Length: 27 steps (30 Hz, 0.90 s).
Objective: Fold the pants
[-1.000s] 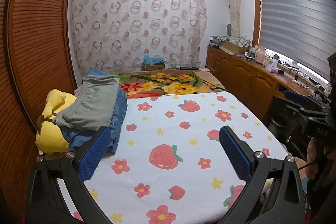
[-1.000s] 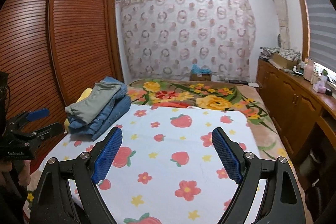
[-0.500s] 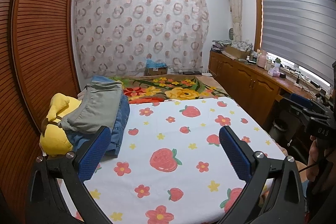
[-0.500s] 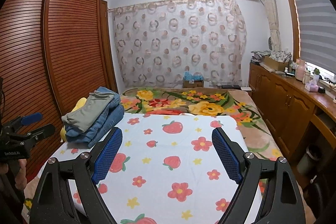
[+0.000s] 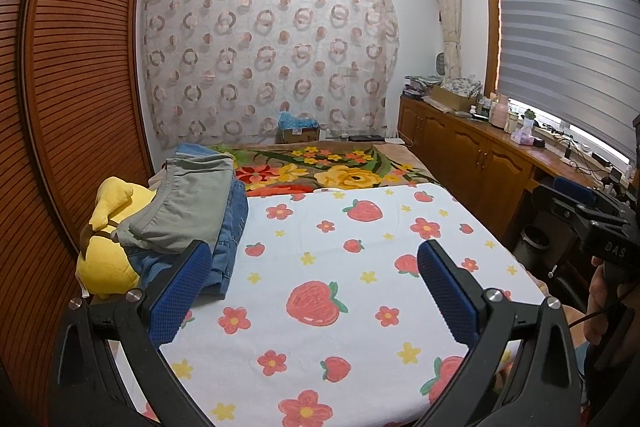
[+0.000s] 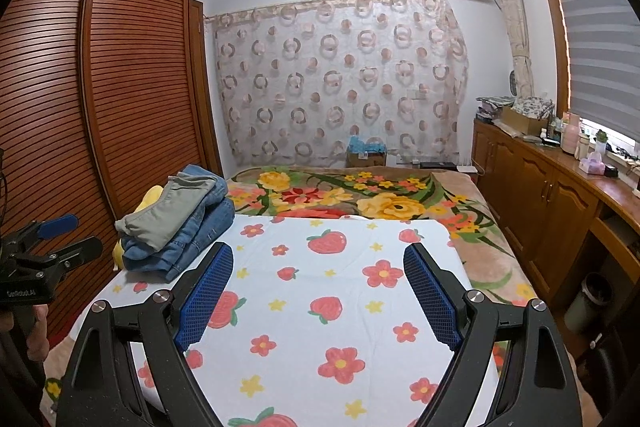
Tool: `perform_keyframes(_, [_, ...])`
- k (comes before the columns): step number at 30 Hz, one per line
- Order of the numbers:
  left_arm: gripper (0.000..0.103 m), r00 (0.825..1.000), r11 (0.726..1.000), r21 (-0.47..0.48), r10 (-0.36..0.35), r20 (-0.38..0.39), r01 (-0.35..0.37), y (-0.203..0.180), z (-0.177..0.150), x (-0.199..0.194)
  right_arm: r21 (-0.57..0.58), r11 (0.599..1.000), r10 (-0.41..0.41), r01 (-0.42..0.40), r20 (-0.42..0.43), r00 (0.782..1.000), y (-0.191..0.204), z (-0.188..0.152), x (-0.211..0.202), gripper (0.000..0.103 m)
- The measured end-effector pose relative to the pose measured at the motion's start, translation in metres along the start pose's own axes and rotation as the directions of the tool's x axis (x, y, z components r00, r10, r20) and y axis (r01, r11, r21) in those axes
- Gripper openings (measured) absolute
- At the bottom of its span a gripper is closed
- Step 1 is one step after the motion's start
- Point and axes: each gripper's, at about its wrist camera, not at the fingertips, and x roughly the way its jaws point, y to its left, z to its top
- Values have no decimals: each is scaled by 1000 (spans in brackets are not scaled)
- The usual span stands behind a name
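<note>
Both tongs spread wide, nothing between the pads. Left gripper hangs over the strawberry-and-flower sheet, blue pads clear of the fabric. Right gripper is the same: jaws apart, only bare sheet showing between them. Folded pants stack sits ahead and to the left of the left gripper, its near edge just behind the left finger in that view; grey-green pair on top, blue denim pairs under it. From the right wrist view the stack is ahead and left of the left finger, near the sheet's far-left corner. Yellow plush toy is beside the stack, on its wardrobe side, touching it. Floral blanket lies beyond the sheet, straight ahead of both tongs. Slatted wooden wardrobe to the left, wooden cabinets to the right. Each wrist view catches the other gripper at its edge, held in a hand.
</note>
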Motion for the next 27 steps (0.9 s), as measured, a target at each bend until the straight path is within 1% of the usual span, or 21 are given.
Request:
perform_keyframes(5, [103,1000,1000,0,0,0,0,0,0,0,8,1000,4,-4,-2,1000,-5,0,2,88])
perform_keyframes(27, [103,1000,1000,-1,4,1,-4,4,-1,-2,3,1000,0,0,0,1000,-5,-2,3,88])
